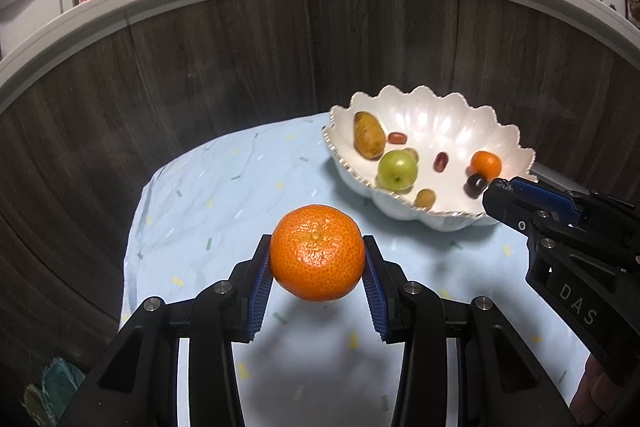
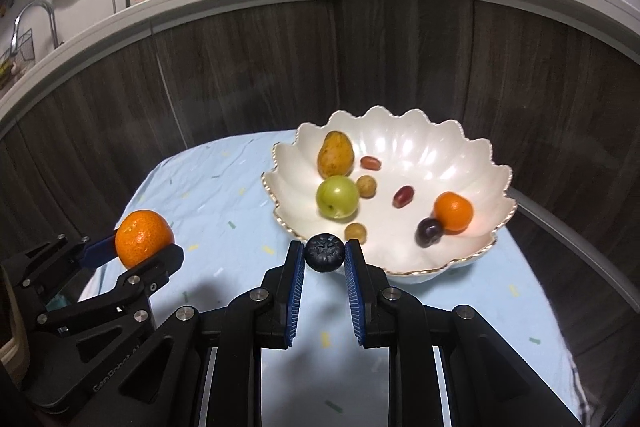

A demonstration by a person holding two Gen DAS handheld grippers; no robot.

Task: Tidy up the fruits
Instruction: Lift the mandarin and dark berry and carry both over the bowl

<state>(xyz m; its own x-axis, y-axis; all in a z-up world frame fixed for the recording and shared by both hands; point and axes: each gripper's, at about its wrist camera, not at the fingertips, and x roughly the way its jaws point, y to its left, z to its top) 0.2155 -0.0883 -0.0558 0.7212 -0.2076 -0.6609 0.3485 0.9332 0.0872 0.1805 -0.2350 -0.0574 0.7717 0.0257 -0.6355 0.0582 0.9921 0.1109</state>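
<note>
Dimpled orange (image 1: 317,253) gripped; scalloped pearly bowl (image 1: 440,115) behind.

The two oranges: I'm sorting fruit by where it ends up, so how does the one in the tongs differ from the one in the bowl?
The held orange is clamped between the left tongs above the blue cloth; the bowl orange lies loose in the white bowl. The held orange touches no other fruit; the bowl orange sits against a dark plum. Both are round with bright orange peel.
</note>
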